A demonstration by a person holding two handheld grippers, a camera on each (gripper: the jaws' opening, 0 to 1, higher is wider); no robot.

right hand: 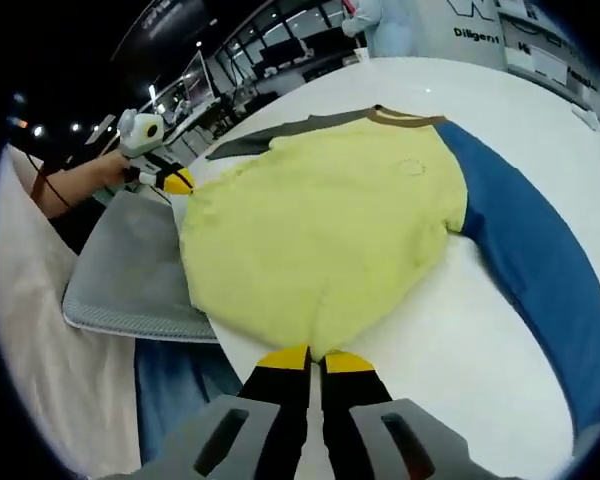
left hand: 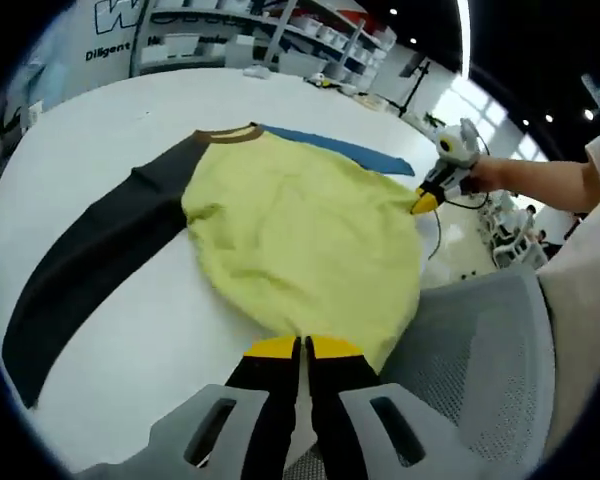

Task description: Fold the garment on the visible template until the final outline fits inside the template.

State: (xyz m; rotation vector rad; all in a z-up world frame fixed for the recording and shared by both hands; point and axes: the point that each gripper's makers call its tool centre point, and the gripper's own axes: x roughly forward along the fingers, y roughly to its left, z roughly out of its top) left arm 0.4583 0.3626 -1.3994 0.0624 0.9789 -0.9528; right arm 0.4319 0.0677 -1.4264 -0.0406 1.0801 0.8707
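A long-sleeved shirt lies flat on the white table, its yellow body [left hand: 300, 230] [right hand: 325, 215] spread out. One sleeve is dark grey [left hand: 90, 260] [right hand: 270, 132] and the other blue [left hand: 340, 148] [right hand: 525, 260]; the collar is brown [left hand: 228, 134]. My left gripper [left hand: 302, 346] is shut on the shirt's hem at the table's near edge, and it appears from the side in the right gripper view [right hand: 176, 182]. My right gripper [right hand: 314, 356] is shut on the hem further along the same edge, and its yellow tips [left hand: 424, 203] touch the yellow cloth in the left gripper view.
A grey mesh chair back [left hand: 480, 360] [right hand: 130, 265] stands against the table's near edge, between the two grippers. The person's arm [left hand: 540, 180] and pale clothing [right hand: 30, 300] are close by. Shelves with boxes [left hand: 280, 35] stand beyond the white table [left hand: 180, 340].
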